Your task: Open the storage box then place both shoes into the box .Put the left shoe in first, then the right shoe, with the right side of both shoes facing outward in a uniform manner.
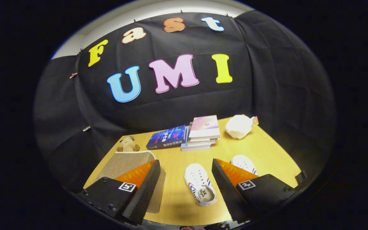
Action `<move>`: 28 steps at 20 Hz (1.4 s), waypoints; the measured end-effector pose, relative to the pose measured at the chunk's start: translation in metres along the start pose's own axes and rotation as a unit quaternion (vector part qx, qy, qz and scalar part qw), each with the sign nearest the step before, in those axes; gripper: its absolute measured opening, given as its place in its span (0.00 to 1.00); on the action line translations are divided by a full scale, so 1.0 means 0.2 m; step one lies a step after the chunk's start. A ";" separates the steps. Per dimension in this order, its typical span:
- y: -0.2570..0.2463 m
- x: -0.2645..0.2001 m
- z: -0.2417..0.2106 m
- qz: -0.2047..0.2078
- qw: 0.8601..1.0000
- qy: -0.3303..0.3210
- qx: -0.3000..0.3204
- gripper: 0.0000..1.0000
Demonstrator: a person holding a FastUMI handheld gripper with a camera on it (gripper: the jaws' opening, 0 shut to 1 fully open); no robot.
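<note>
My claw (185, 179) hangs above the yellow tabletop (174, 204) with its fingers spread wide and nothing between the pads. Just ahead of them, in the gap, lies one white shoe (200, 184) with red and blue side stripes, flat on its sole, toe pointing away from me. Its partner, the second white shoe (244, 163), sits just beyond my right finger, which covers part of it. Under and beyond my left finger stands the grey fabric storage box (127, 163), its lid down. Past the box, near the table's far edge, a small plush toy (127, 143) rests. Farther back at the middle lie a dark blue book (167, 137) and, beside it, a stack of books (203, 132) with a pink cover on top. To their right, a white crumpled bag (240, 126) sits near the black cloth wall (279, 95).
</note>
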State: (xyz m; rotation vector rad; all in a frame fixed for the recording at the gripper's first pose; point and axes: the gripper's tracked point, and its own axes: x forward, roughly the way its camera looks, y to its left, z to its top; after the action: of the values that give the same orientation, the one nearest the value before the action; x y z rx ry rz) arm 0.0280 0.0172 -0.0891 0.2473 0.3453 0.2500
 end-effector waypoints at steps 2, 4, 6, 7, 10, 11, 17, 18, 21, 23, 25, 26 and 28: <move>0.02 0.04 -0.06 0.028 0.999 0.037 0.021 0.99; 0.05 0.08 -0.14 0.065 0.995 0.072 0.032 0.98; 0.09 0.10 -0.24 0.107 0.986 0.117 0.048 0.98; 0.10 0.12 -0.28 0.121 0.983 0.130 0.052 0.99; 0.19 0.14 -0.35 0.184 0.966 0.168 0.069 0.98; 0.25 0.14 -0.39 0.216 0.956 0.187 0.074 0.98; 0.44 0.13 -0.64 0.352 0.897 0.262 0.055 0.98; 0.46 0.12 -0.69 0.371 0.884 0.278 0.060 0.98; 0.54 0.10 -0.76 0.409 0.844 0.323 0.127 0.98; 0.55 0.12 -0.75 0.423 0.827 0.334 0.160 0.98; 0.57 0.14 -0.77 0.434 0.809 0.348 0.190 0.98; 0.58 0.17 -0.78 0.436 0.802 0.355 0.202 0.98; 0.60 0.23 -0.80 0.435 0.791 0.363 0.229 0.98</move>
State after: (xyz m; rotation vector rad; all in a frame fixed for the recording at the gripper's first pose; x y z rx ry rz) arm -0.0118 0.1743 -0.2143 0.8003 1.0614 1.2059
